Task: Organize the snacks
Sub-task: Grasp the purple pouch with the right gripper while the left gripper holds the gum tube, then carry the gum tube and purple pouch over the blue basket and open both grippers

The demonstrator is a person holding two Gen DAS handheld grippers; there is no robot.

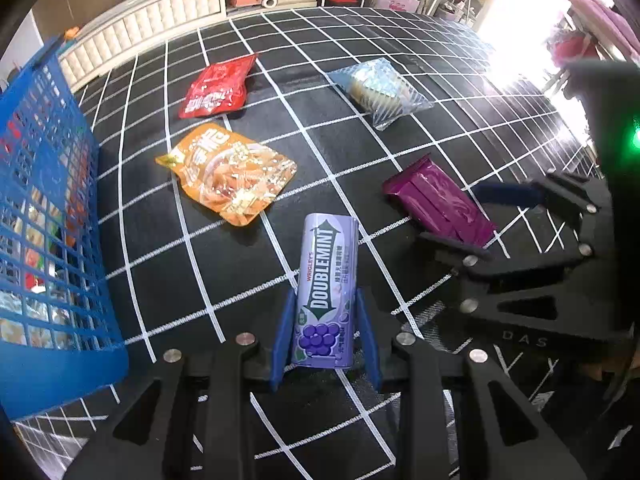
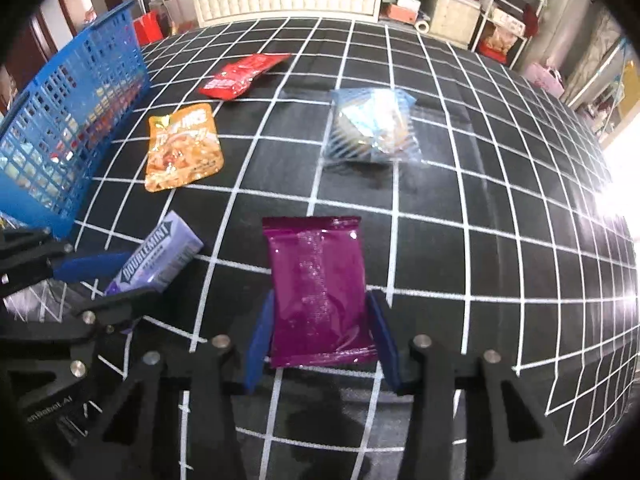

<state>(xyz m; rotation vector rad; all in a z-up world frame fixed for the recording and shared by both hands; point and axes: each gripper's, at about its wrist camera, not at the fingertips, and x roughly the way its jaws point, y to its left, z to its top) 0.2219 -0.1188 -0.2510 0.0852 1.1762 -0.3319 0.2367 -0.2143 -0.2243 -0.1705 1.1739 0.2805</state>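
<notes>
- Left gripper [image 1: 325, 336] fingers [image 1: 282, 340] clamp the purple Doublemint box [image 1: 326, 292] on both long sides, bottom centre of the left wrist view; box looks lifted off the cloth, cannot tell for sure.
- Right gripper [image 2: 322, 336] fingers [image 2: 258, 344] sit either side of the magenta snack packet [image 2: 320, 288], bottom centre of the right wrist view; pads touch its edges, left pad pressed against the wrapper, so it reads as gripped.
- Same packet shows right of centre in the left wrist view, lying between the right gripper's blue pads.
- Black cloth with white grid [image 1: 340, 152] covers the table.
- Orange pouch [image 1: 230, 174] lies flat, left of centre.
- Red pouch [image 1: 218, 86] lies above the orange one, apart from it.
- Clear blue-striped bag [image 1: 380, 90] with pale contents sits upper centre-right, well apart from the pouches.
- Blue mesh basket [image 1: 48, 216] stands at the left edge of the frame, packets visible through its wall.
- White cabinet [image 1: 160, 16] runs along the top, behind the table.
</notes>
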